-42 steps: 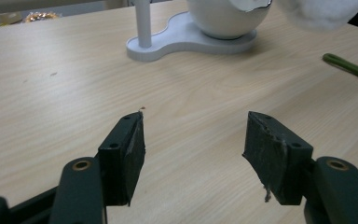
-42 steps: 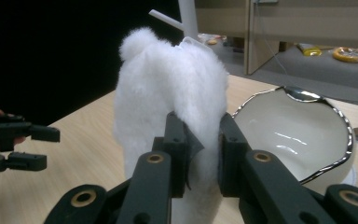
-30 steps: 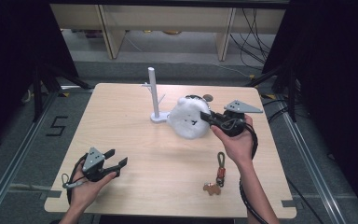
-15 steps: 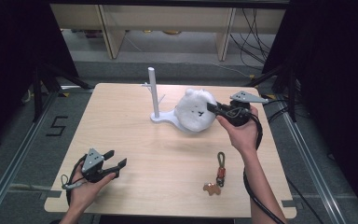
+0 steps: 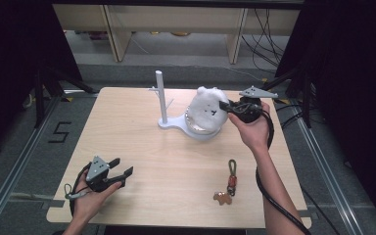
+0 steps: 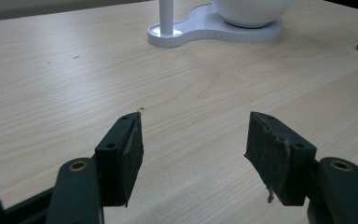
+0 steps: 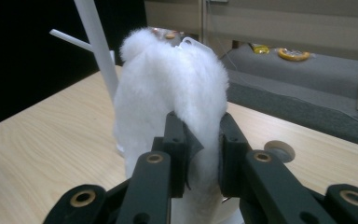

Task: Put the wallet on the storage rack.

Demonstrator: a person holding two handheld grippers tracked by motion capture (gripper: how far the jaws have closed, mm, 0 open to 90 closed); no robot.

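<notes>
We see the right gripper (image 5: 231,108) jaws clenched on the white plush toy (image 5: 206,111) above the stand's dish (image 5: 199,133) | left gripper (image 5: 119,170) jaws released over the desk (image 5: 176,161) | risk, we judge: fluff slips, or the lift tips the stand (image 5: 162,98).

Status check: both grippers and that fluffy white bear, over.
Right gripper shut on fluffy white bear, held above the white stand. Left gripper open, idle near the table's front edge. Keychain lies clear of both.

My table (image 5: 142,142) is evenly lit from above, shadows soft, surroundings dark; my right gripper (image 7: 201,140) looks blurred up close.
</notes>
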